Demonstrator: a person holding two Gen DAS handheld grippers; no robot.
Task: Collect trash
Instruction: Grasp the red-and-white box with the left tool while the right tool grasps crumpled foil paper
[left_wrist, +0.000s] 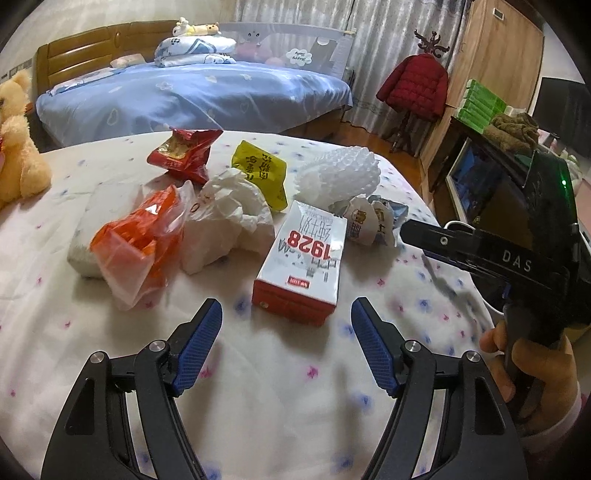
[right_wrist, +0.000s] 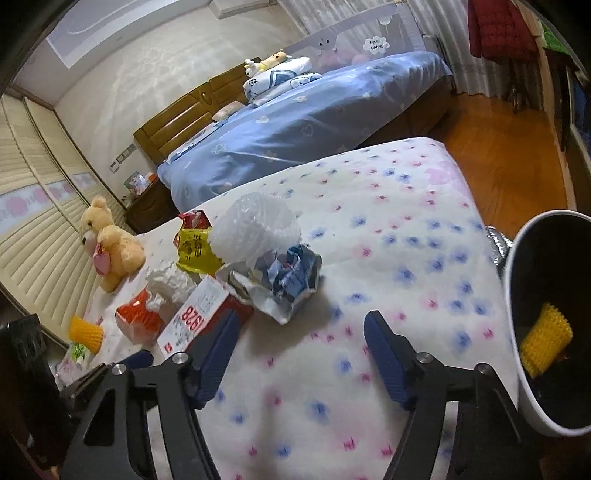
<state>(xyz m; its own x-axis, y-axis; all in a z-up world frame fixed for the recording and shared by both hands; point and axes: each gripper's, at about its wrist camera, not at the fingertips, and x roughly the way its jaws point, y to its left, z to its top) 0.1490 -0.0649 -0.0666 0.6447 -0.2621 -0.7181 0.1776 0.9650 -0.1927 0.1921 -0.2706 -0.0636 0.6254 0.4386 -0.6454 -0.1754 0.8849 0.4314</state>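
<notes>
Trash lies on a flowered bedsheet (left_wrist: 280, 384). In the left wrist view my left gripper (left_wrist: 286, 317) is open and empty, just short of a red-and-white "1928" milk carton (left_wrist: 303, 258). Around it lie an orange plastic bag (left_wrist: 140, 243), crumpled white paper (left_wrist: 225, 221), a yellow wrapper (left_wrist: 262, 170), a red snack bag (left_wrist: 181, 149), white foam netting (left_wrist: 340, 173) and a crumpled blue-white wrapper (left_wrist: 373, 221). My right gripper (right_wrist: 301, 328) is open and empty, near the blue-white wrapper (right_wrist: 284, 277). A white trash bin (right_wrist: 546, 325) at the right holds yellow foam netting (right_wrist: 546, 339).
A teddy bear (right_wrist: 110, 243) sits at the sheet's left side. A second yellow foam net (right_wrist: 85, 332) lies near the left edge. A blue bed (left_wrist: 195, 96) stands behind, a red jacket on a rack (left_wrist: 413, 88) and a wooden cabinet (left_wrist: 480, 122) at the right. The sheet's edge drops to wood floor (right_wrist: 498, 147).
</notes>
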